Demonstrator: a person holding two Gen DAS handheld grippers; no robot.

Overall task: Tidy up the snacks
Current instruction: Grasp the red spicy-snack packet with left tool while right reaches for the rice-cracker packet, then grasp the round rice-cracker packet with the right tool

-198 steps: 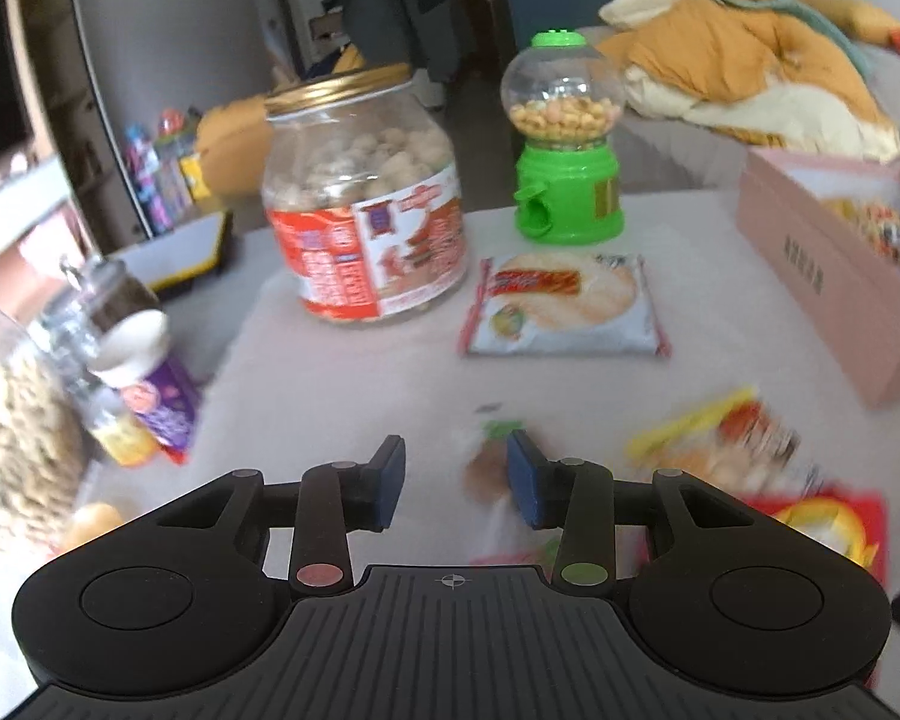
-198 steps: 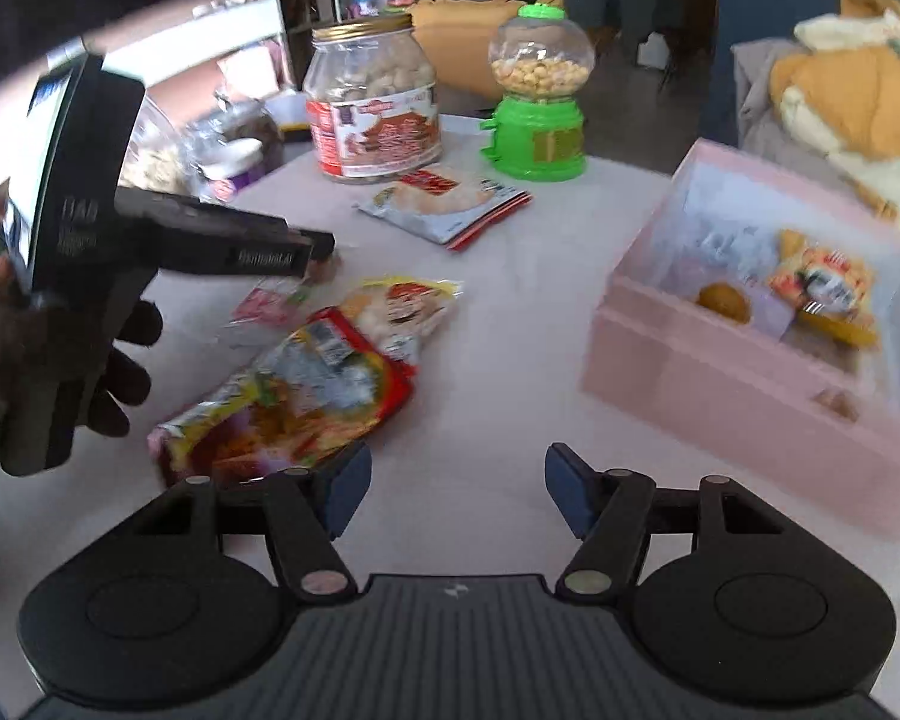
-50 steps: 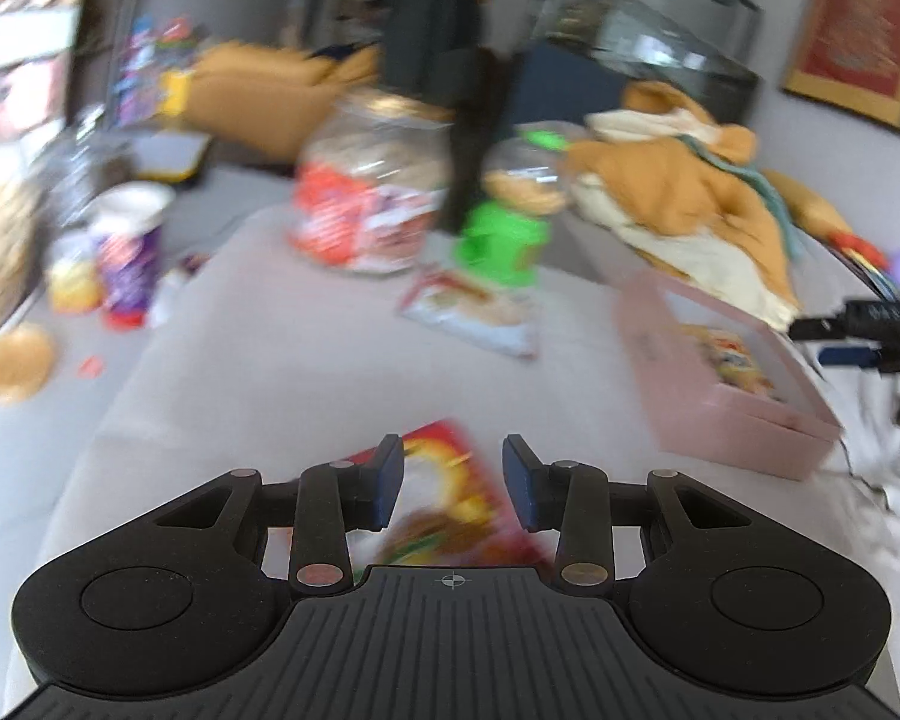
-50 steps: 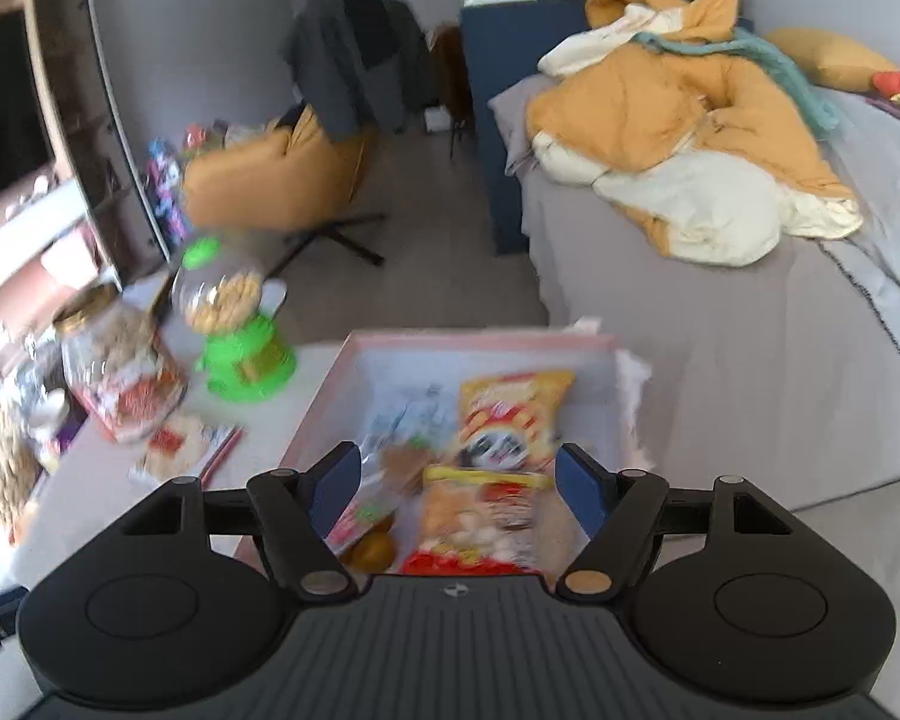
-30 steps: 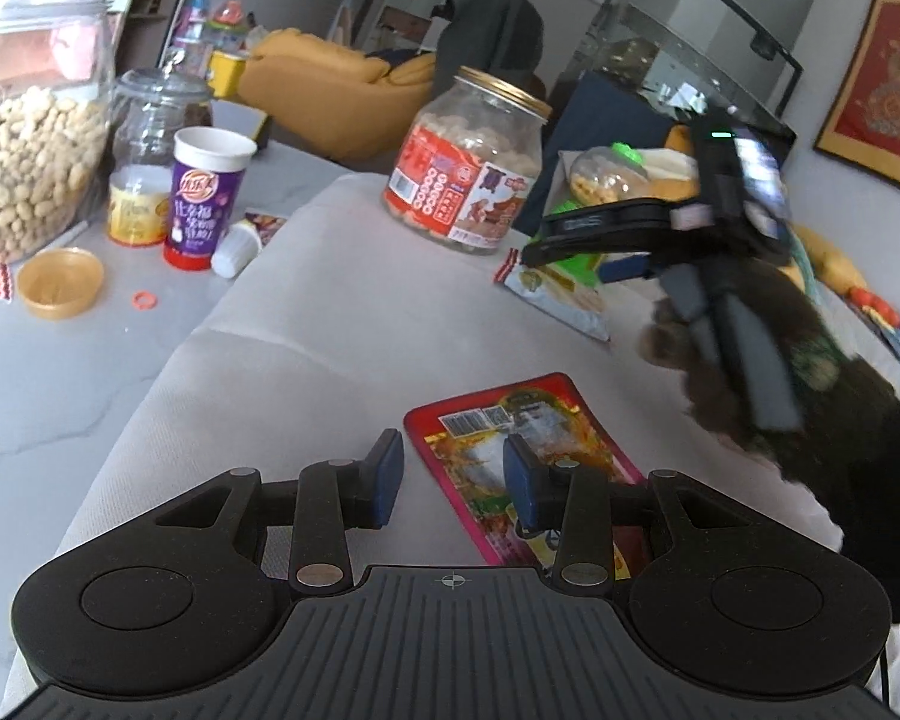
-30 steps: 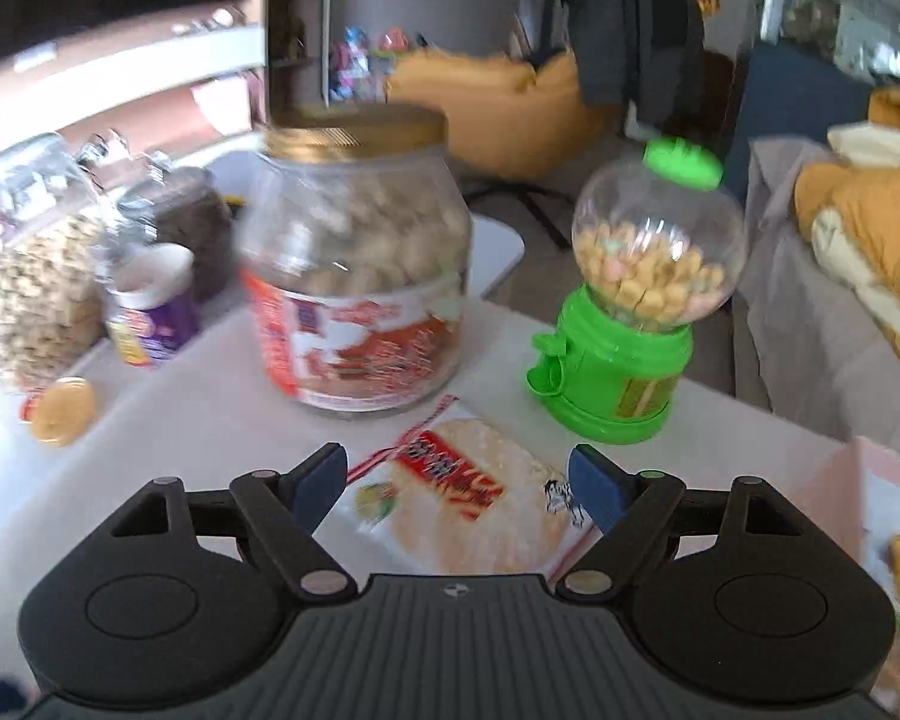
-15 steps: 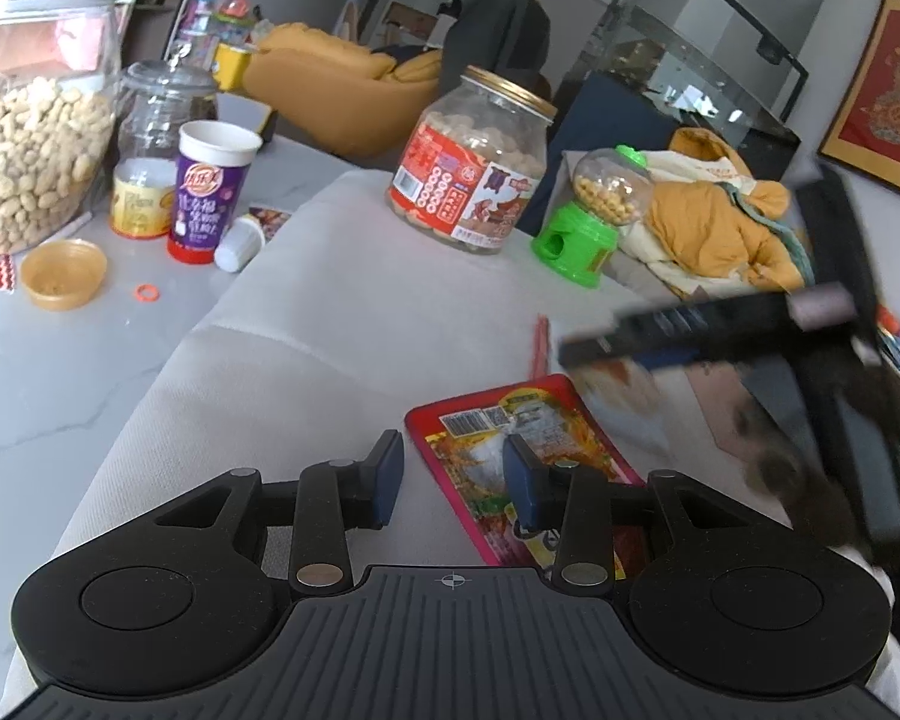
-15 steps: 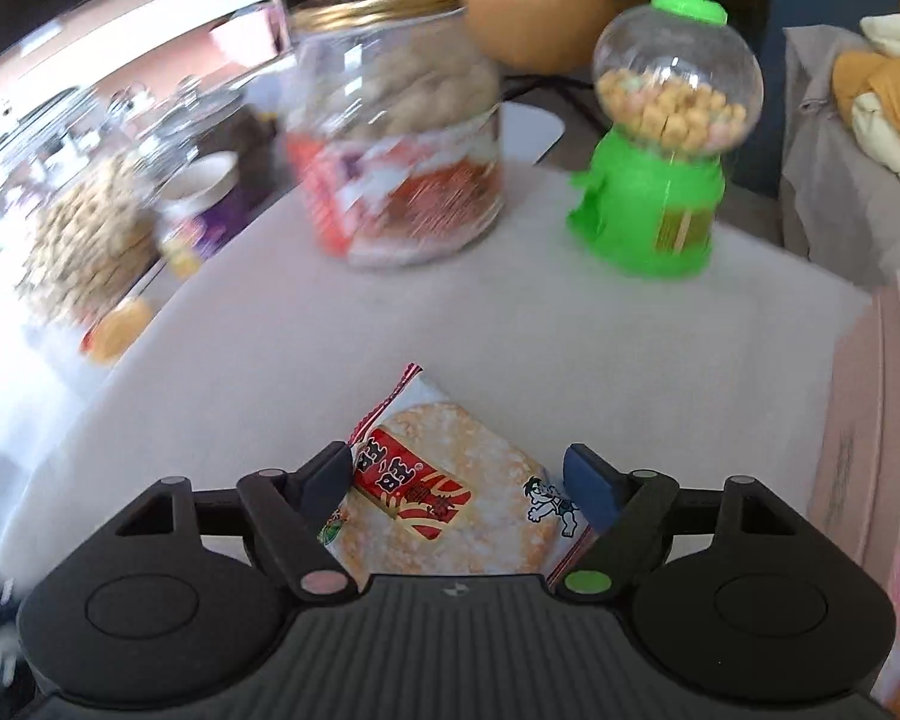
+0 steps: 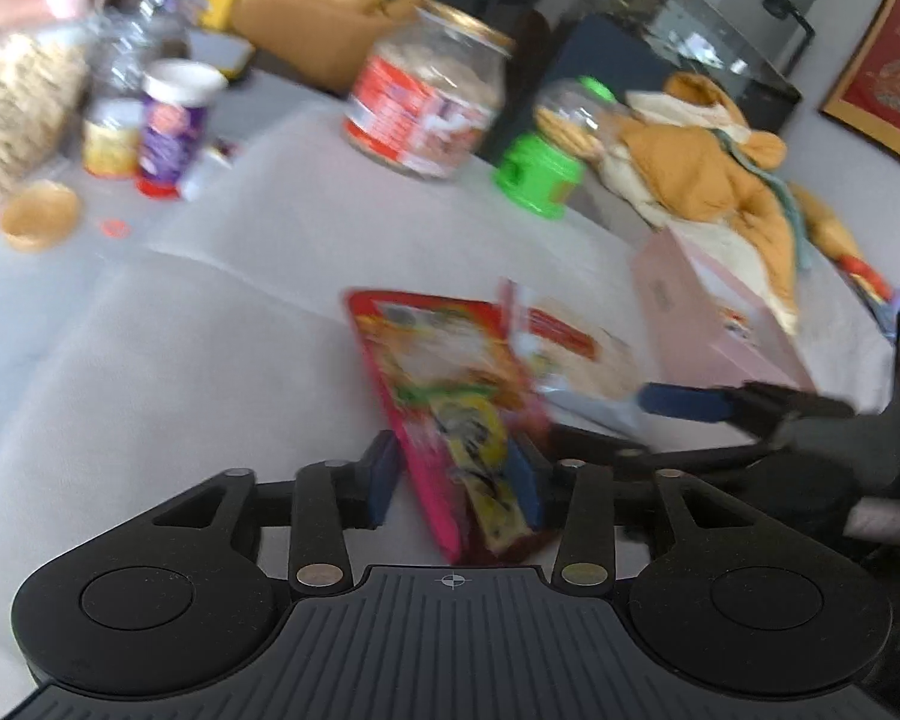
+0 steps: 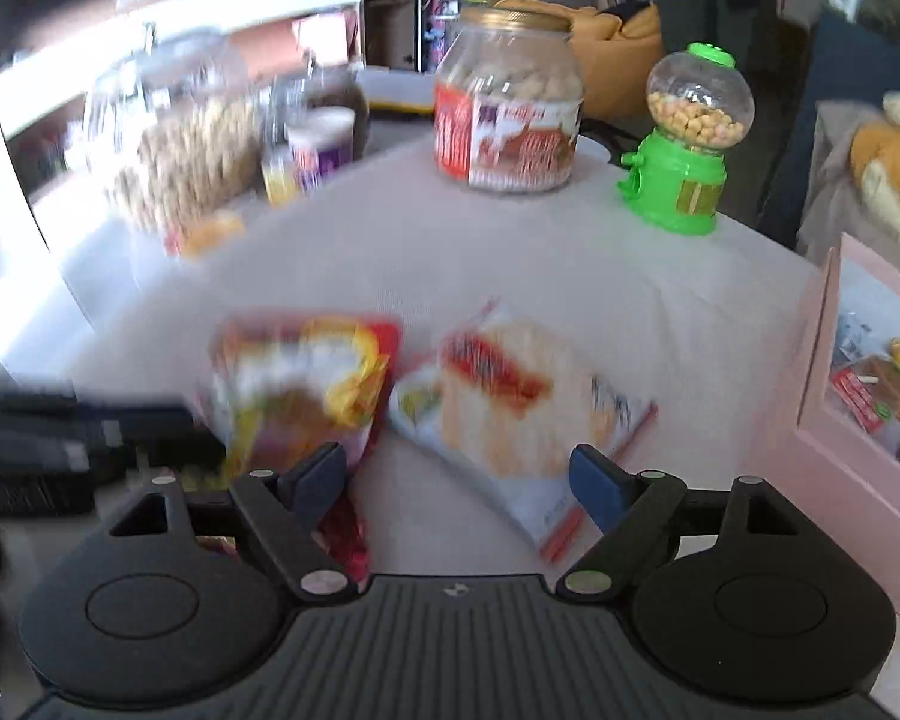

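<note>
Left claw (image 9: 453, 471) grips tilted red snack packet (image 9: 444, 384); right claw (image 10: 459, 480) gapes.

Our left tongs (image 9: 456, 483) have lifted the red snack bag (image 9: 450, 396) off the tabletop, and our right tongs (image 10: 459, 480) have carried the cracker packet (image 10: 510, 414) beside it.
</note>
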